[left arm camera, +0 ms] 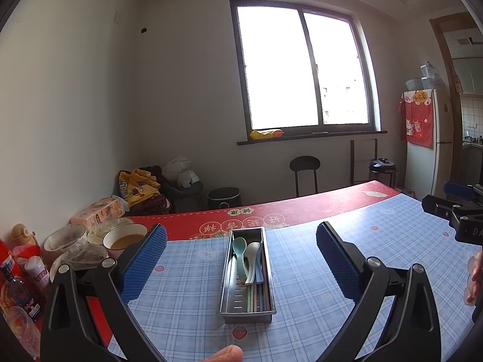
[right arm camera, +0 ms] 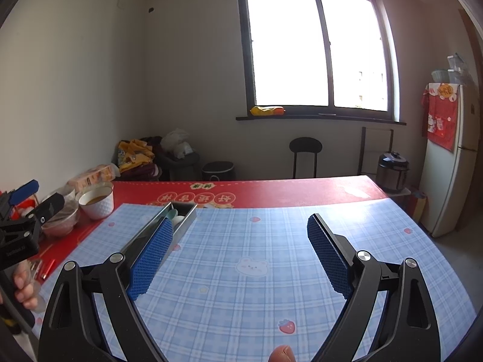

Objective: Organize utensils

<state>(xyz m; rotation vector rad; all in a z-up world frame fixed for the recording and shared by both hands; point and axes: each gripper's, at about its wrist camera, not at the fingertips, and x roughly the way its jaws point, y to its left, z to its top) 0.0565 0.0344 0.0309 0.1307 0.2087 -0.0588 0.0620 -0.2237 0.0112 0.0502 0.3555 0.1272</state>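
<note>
steel tray (left arm camera: 229, 283) holds spoons (left arm camera: 246, 259), chopsticks (left arm camera: 256, 297).

Both grippers same build. Left gripper (left arm camera: 241, 259): two black angular arms with triangular cut-outs, silver round screws at the pivots, blue pads (left arm camera: 144, 267) with a fine dimpled grid on the inner faces. Right gripper (right arm camera: 240, 255): identical black linkage, silver screws, same blue textured pads (right arm camera: 329, 256). In the left wrist view the right gripper's body shows at 3 o'clock: black block, blue lever on top, white letters "DA" partly cut off. In the right wrist view the left gripper's body shows at 9 o'clock: black, blue lever, small white text too blurred to read. Thumb tip at 6 o'clock in both views. Fingernails on the hand (left arm camera: 475, 277) painted red.
</note>
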